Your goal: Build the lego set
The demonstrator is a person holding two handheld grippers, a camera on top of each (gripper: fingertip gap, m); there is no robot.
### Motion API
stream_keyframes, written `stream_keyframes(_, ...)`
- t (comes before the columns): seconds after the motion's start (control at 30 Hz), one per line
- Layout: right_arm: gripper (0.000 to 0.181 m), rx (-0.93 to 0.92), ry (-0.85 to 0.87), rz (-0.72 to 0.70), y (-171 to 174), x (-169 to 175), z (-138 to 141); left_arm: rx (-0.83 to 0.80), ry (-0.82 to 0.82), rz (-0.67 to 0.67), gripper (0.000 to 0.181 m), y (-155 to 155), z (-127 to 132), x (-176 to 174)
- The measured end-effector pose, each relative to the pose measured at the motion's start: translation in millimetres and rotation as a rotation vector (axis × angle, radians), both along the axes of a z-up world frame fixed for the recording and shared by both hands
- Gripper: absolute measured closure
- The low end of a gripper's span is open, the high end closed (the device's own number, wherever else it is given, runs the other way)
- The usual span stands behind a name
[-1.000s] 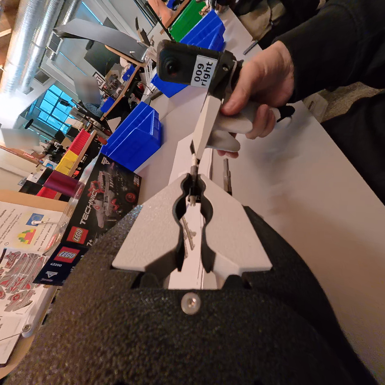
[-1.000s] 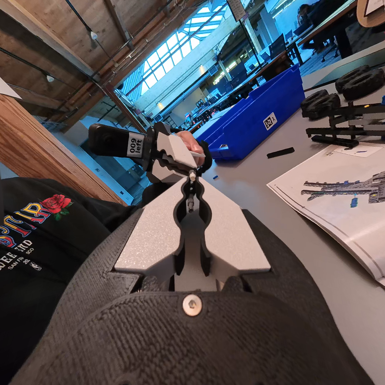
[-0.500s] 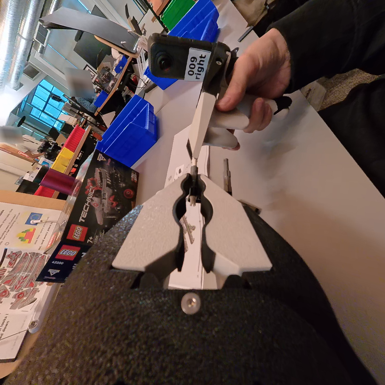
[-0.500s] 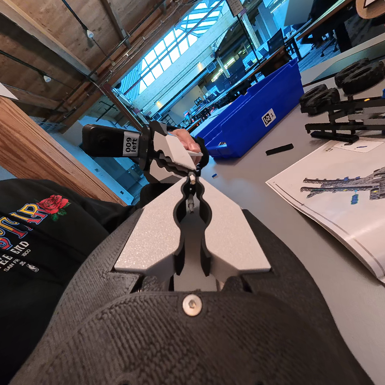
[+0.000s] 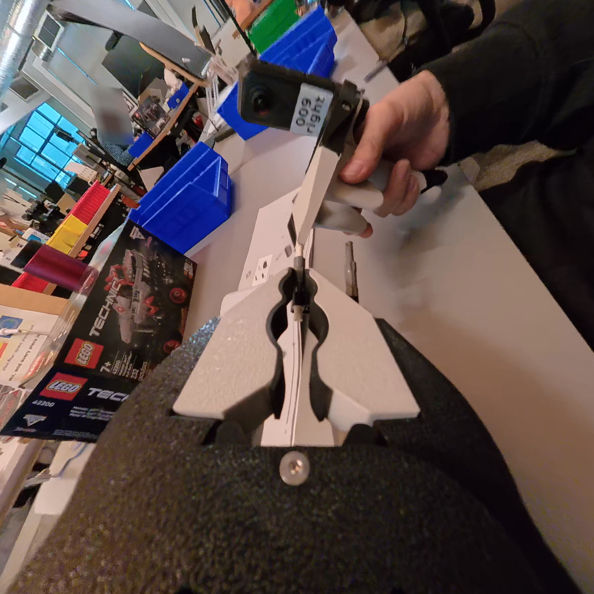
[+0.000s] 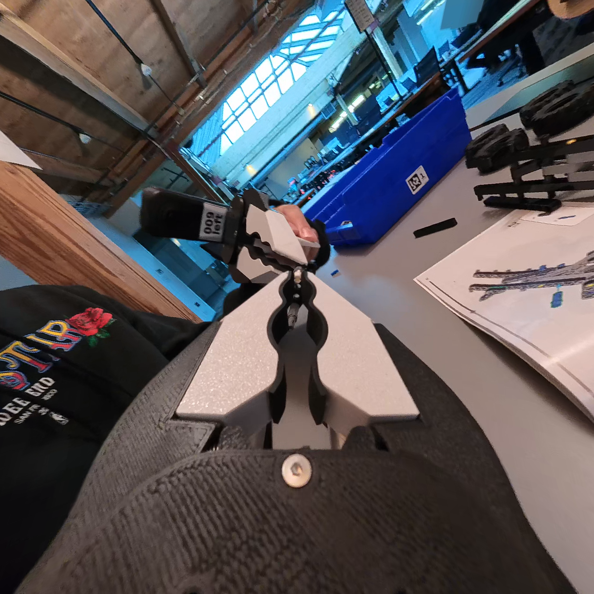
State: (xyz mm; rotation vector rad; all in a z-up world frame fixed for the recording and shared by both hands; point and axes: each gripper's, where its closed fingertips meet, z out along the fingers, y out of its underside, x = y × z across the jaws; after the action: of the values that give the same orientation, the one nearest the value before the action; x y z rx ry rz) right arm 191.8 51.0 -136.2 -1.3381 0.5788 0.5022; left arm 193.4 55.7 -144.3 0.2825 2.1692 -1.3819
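Left claw (image 5: 299, 283) clamps thin black axle with pale tip (image 5: 298, 291) frame centre, right claw (image 6: 297, 283) pinches its other end; judged: push coaxially, avoid bending

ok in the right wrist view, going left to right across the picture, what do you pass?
Black printed sweatshirt → left gripper, held in a hand → blue bin → loose black Lego beam → open instruction booklet, with the wheeled black Lego chassis behind it.
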Motion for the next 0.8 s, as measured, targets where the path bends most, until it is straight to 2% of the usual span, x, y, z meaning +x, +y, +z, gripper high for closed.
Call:
stream_keyframes(0.03,0.178,0.011,0.004,0.01,-0.7,-1.1,2.2,-0.022,0.014,-0.01,0.178,-0.9,2.2,-1.2)
stream_keyframes(0.3,0.178,-0.094,-0.037,-0.024,0.6,1.6,-2.9,-0.025,0.035,-0.003,0.178,-1.0,-3.6,2.4)
stream_keyframes(0.8,0.179,-0.01,-0.024,0.001,-1.0,0.2,6.5,-0.078,0.024,-0.017,0.178,-2.1,3.6,1.3)
